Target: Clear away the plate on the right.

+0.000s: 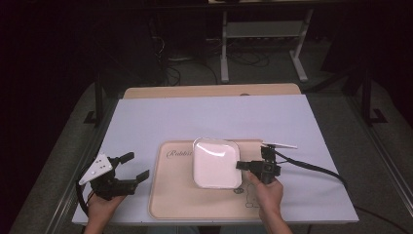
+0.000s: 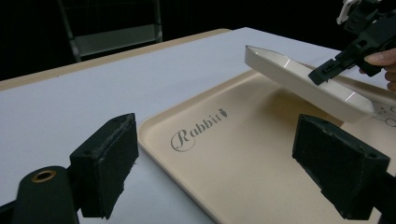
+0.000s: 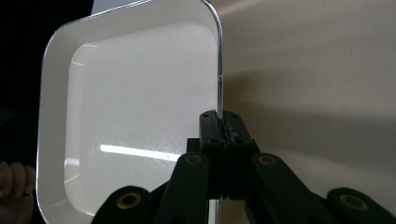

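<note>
The right tongs (image 1: 242, 165) are pressed together on the right rim of a white square dish (image 1: 215, 163), pinching it. In the right gripper view the two black jaws meet on the thin edge of the dish (image 3: 130, 126), one on the inner side and one on the outer side, with no gap between them. The right hand (image 1: 267, 191) holds the tool from below in the high view, and a black cable (image 1: 311, 167) trails from it to the right over the counter (image 1: 146, 122).

The dish is above a beige tray (image 1: 175, 195) that lies on the white counter. In the left gripper view the dish (image 2: 299, 79) is tilted: the gripped side is higher, and the far corner points toward the back of the counter. I cannot tell if its lower edge touches the tray (image 2: 243, 158). The tray carries the printed word "Rabbit" (image 2: 198, 129) near its left part.

The left tongs (image 1: 130, 166) are spread wide and hold nothing. They are over the counter just beside the left edge of the tray, well apart from the dish. The left hand (image 1: 102, 204) holds them near the front edge of the counter. In the left gripper view the tray's corner lies between the two open jaws, and the dish with the right tongs (image 2: 324, 71) is farther off at the upper right
</note>
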Motion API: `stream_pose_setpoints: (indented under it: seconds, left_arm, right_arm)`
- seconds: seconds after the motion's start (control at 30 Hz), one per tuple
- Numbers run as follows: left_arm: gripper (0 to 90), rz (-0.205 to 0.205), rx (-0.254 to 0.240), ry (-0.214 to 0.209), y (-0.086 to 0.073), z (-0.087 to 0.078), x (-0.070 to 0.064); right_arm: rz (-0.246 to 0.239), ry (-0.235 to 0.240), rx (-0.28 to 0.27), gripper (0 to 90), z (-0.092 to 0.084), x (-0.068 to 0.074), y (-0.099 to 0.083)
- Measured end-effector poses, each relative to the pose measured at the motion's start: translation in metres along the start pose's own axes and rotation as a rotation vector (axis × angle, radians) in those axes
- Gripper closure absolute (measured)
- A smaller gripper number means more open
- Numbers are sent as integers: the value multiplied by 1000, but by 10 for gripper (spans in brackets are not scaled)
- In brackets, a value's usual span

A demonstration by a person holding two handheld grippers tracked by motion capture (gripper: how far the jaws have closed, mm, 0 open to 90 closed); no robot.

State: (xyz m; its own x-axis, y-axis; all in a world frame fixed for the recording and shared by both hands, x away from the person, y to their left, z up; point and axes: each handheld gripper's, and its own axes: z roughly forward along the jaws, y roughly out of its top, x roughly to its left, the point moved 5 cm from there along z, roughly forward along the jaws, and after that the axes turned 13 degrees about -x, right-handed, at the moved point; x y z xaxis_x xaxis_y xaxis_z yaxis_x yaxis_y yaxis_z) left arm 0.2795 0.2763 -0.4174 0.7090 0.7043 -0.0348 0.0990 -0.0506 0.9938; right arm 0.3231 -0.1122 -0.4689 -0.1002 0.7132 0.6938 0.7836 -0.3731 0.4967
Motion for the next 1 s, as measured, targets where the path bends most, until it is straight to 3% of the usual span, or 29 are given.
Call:
stream_pose_setpoints:
  seconds: [0.33, 0.47, 0.57, 0.7, 1.0]
  left_arm:
    - [139, -4, -6, 2, 1, -1, 1]
    - [139, -4, -4, 2, 0, -1, 1]
    - [139, -4, -3, 1, 0, 0, 0]
    - [139, -3, 0, -1, 0, 0, 0]
    - [139, -3, 0, -2, 0, 1, 0]
  right_arm:
    - [-5, -45, 2, 871, 2, -5, -4]
    - [32, -44, -10, 848, 1, -9, -4]
    - [25, -78, -13, 849, -1, -16, -5]
    - [55, -80, -11, 845, -2, -23, -8]
    - [52, -87, -22, 827, -5, -22, -11]
